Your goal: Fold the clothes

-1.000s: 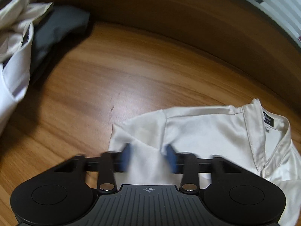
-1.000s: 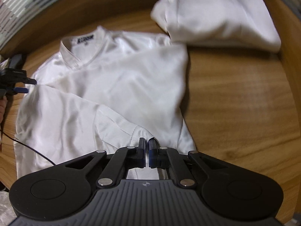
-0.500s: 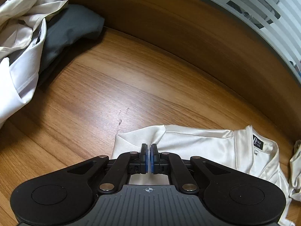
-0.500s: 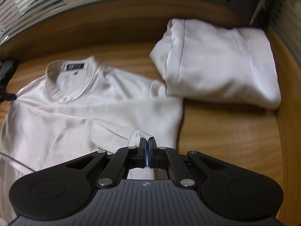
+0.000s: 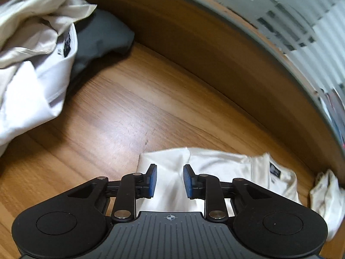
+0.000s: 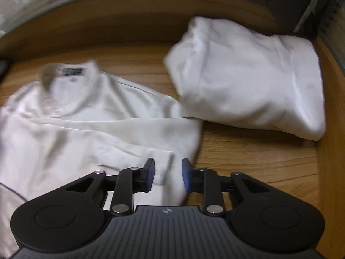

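Satin shirt: the cream shirt (image 6: 90,127) lies flat on the wooden tabletop (image 5: 120,116), collar at the far side, both sleeves laid across the body.
Left claw: my left claw (image 5: 168,181) hangs over the shirt's left shoulder edge; its jaws have just been opening and now stand narrowly apart, cloth below them but none pinched.
Right claw: my right claw (image 6: 167,174) hovers over the sleeve cuff at the shirt's near right edge; its jaws have also just been opening, with a modest gap and nothing gripped.
Step in hand: I judge that both sleeve folds are being released, so the bottom-up fold is probably next.
Doing it well: I should lift straight clear so the slippery cloth does not drag, then take the hem at both corners evenly and keep the side edges parallel.
Risk: satin slides easily, so a snagged pad could undo the sleeve fold.
Folded stack: a finished white bundle (image 6: 250,82) sits to the far right, touching the shirt's shoulder.
Unfolded pile: a heap (image 5: 32,49) of pale and dark clothes waits at the far left.
Containers: none in view.
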A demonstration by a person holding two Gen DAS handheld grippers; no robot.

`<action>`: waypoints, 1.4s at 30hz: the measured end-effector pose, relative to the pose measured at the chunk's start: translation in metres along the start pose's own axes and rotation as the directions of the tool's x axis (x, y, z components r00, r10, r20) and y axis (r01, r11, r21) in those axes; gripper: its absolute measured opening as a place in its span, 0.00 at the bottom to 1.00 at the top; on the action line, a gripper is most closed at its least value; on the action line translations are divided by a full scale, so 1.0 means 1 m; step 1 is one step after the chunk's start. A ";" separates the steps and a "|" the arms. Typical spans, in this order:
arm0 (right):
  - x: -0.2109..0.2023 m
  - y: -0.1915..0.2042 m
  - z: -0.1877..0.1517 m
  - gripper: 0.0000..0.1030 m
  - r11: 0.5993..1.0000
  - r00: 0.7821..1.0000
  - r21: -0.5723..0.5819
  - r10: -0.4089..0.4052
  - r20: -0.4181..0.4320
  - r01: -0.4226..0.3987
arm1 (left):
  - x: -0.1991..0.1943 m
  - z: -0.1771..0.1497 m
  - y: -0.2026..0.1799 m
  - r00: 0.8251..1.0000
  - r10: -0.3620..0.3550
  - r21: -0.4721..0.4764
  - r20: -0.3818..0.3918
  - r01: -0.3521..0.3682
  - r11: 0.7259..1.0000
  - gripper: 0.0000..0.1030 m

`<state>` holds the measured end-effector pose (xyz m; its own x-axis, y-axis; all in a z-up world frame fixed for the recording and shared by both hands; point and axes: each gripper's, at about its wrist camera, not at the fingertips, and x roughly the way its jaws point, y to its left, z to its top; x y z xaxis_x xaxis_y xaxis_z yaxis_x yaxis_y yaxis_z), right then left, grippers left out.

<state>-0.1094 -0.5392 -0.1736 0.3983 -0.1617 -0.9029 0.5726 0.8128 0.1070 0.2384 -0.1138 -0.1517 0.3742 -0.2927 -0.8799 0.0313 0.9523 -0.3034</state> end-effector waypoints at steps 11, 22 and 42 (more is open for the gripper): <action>0.011 0.024 -0.030 0.30 0.989 0.990 -0.058 0.135 -0.045 -0.137 | 0.008 -0.068 -0.027 0.997 0.039 0.321 -0.070 -0.014 0.947 0.27; 0.025 0.010 -0.037 0.29 0.995 0.993 -0.044 0.081 -0.085 -0.085 | 0.010 -0.060 -0.024 0.995 0.093 0.274 -0.022 -0.084 0.958 0.28; -0.084 -0.037 -0.122 0.31 0.989 0.987 -0.048 0.145 0.074 -0.142 | -0.112 -0.153 0.026 0.995 0.038 0.292 0.090 -0.063 0.954 0.46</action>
<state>-0.2513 -0.4871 -0.1523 0.5293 -0.0829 -0.8444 0.4755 0.8532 0.2143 0.0556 -0.0698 -0.1173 0.4569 -0.2472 -0.8545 0.2768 0.9524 -0.1276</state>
